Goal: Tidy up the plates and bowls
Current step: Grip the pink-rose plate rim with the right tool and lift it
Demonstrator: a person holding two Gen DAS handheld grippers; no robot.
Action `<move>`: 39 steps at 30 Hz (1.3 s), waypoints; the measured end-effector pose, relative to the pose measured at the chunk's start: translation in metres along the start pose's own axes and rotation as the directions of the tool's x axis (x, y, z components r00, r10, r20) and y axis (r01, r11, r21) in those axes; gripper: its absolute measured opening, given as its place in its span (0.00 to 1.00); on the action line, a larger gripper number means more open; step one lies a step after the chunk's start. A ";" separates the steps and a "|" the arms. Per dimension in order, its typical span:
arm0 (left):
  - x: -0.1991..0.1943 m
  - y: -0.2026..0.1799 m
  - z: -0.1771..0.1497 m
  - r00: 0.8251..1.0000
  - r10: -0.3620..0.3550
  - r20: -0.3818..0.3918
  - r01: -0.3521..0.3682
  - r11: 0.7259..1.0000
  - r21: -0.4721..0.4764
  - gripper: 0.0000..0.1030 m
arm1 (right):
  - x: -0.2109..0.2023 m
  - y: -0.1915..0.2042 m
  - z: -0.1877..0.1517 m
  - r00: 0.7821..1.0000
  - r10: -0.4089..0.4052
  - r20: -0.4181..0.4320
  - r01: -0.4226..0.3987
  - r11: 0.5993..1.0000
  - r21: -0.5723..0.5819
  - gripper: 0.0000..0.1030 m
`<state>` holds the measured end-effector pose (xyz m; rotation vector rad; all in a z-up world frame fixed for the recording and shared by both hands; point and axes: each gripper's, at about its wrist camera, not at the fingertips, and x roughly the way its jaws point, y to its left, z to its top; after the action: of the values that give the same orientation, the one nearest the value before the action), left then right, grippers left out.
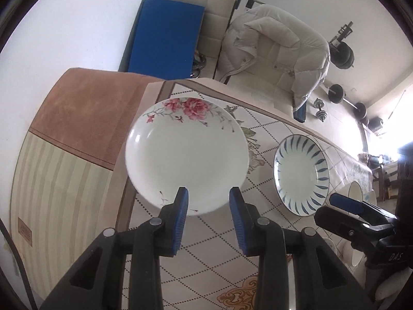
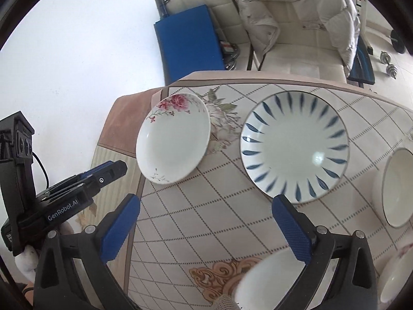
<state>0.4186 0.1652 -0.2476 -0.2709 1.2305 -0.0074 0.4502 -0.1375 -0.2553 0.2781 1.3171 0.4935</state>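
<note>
A white plate with pink flowers (image 1: 187, 155) lies at the table's far corner; it also shows in the right wrist view (image 2: 173, 137). A white plate with blue strokes (image 1: 300, 174) lies to its right (image 2: 294, 146). My left gripper (image 1: 209, 196) is open and empty, its fingertips at the flowered plate's near rim. My right gripper (image 2: 206, 209) is open wide and empty, above the cloth before both plates. White bowls sit at the right (image 2: 395, 186) and below the right gripper (image 2: 268, 279).
The table carries a patterned cloth (image 2: 206, 206) with a diamond grid. Its left edge is close to the flowered plate. A chair with a white jacket (image 1: 276, 49) and a blue cushion (image 1: 165, 33) stand beyond the table. Dumbbells (image 1: 320, 108) lie on the floor.
</note>
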 end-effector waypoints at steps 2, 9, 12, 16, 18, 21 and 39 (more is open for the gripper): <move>0.010 0.026 0.010 1.000 -0.018 -0.021 0.016 0.998 -0.054 0.30 | 0.024 0.012 0.023 0.999 -0.001 -0.038 0.001 1.000 -0.007 1.00; 0.063 0.099 0.044 0.982 -0.133 -0.132 0.106 0.975 -0.194 0.30 | 0.104 0.018 0.091 0.983 0.057 -0.177 -0.049 0.998 0.049 1.00; 0.088 0.108 0.056 0.972 -0.146 -0.183 0.113 0.977 -0.183 0.30 | 0.135 0.019 0.115 0.972 0.049 -0.231 -0.045 0.999 0.024 1.00; 0.113 0.114 0.063 0.956 -0.188 -0.225 0.145 0.970 -0.196 0.29 | 0.171 0.016 0.139 0.953 0.037 -0.301 -0.031 0.999 0.026 1.00; 0.121 0.111 0.065 0.948 -0.204 -0.244 0.158 0.968 -0.195 0.29 | 0.185 0.015 0.148 0.945 0.024 -0.327 -0.020 1.000 0.018 1.00; 0.122 0.108 0.068 0.948 -0.192 -0.253 0.151 0.973 -0.175 0.29 | 0.202 0.010 0.153 0.933 0.029 -0.359 -0.021 0.999 0.025 0.99; 0.119 0.147 0.073 0.935 -0.259 -0.243 0.189 0.942 -0.279 0.29 | 0.225 0.003 0.156 0.901 0.044 -0.432 -0.050 0.999 -0.002 0.90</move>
<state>0.5058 0.3040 -0.3663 -0.6510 1.4746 -0.0920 0.6383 -0.0116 -0.4084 0.1949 1.7426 0.6285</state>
